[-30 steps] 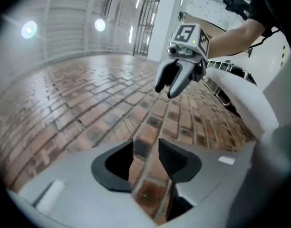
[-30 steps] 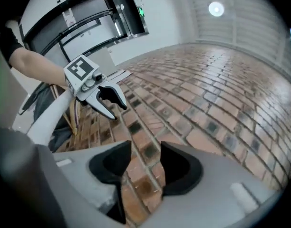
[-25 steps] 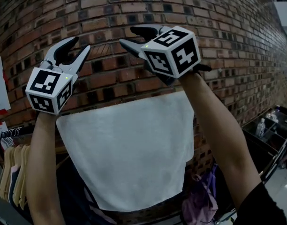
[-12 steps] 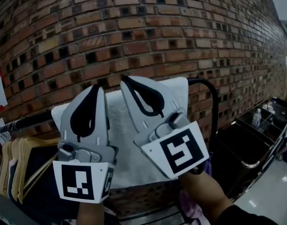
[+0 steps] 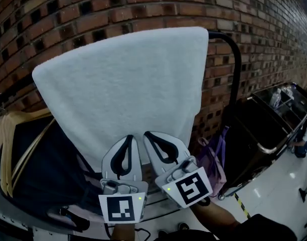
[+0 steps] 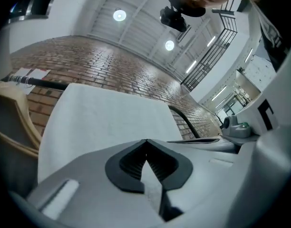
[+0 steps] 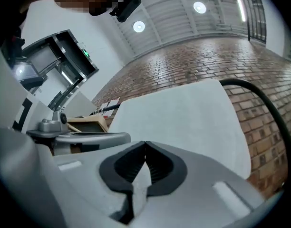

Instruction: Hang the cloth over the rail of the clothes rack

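Cloth (image 5: 123, 84) draped over rail (image 5: 229, 40); left tongs (image 5: 129, 137), right tongs (image 5: 148, 134) both closed, empty.

The left claw (image 5: 128, 137) and right claw (image 5: 148, 134) are pale grey plastic with black ribbed pads (image 6: 127, 166); each carries a white cube (image 5: 122, 208) bearing black square markers and a green light (image 5: 140, 198); the sleeve (image 5: 259, 229) is dark

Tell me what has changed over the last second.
The left gripper and right gripper came down from above the rail to the cloth's lower edge and now sit side by side. Their fingers went from open to shut, with nothing clearly between them. The cloth stays draped over the rail, and the hangers at the left are unchanged.
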Available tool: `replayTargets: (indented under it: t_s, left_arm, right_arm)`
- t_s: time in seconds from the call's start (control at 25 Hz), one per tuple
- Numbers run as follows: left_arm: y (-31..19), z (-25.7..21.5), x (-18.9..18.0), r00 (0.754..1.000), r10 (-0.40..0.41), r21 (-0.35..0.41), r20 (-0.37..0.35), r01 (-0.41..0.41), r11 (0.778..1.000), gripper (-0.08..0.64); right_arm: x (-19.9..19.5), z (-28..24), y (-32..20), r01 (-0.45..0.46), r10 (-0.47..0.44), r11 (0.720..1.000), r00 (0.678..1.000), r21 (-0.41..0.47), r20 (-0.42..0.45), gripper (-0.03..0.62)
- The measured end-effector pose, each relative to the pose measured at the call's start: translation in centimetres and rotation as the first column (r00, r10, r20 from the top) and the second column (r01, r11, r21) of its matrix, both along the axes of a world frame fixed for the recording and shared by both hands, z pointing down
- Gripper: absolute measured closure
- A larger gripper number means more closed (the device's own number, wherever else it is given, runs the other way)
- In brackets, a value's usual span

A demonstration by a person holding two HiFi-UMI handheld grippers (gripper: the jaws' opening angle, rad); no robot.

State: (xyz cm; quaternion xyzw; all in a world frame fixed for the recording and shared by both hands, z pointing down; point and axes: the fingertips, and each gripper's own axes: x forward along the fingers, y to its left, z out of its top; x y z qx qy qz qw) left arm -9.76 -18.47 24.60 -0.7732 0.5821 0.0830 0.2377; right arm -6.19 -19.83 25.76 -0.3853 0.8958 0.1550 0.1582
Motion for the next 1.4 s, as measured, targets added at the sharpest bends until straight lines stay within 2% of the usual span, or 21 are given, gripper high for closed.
replayTargets:
  t_s: [0.24, 0.48, 0.88, 1.4]
  left_arm:
    - [0.1, 4.0, 0.3, 1.0, -0.027, -0.085, 0.012, 0.028, 0.996, 0.552]
    - [-0.2, 5.8, 0.8, 1.0, -0.018, -0.136, -0.008, 0.016, 0.991, 0.552]
    - [-0.3, 6.9, 1.2, 1.0, -0.006, -0.161, -0.005, 0.005, 0.987, 0.552]
    - [-0.5, 7.5, 1.1, 0.998, -0.051, -0.16, 0.036, 0.056, 0.986, 0.552]
  right_arm:
    - [0.3, 3.6, 0.0, 0.01, -0.01, 0.997, 1.0, -0.079, 0.002, 0.588]
    - [0.5, 4.8, 0.4, 0.004, -0.004, 0.995, 1.0, -0.098, 0.0, 0.588]
    - [0.2, 6.1, 0.5, 0.017, -0.019, 0.994, 1.0, -0.112, -0.021, 0.588]
    - [-0.2, 6.7, 0.5, 0.032, -0.037, 0.993, 0.998, -0.116, -0.042, 0.588]
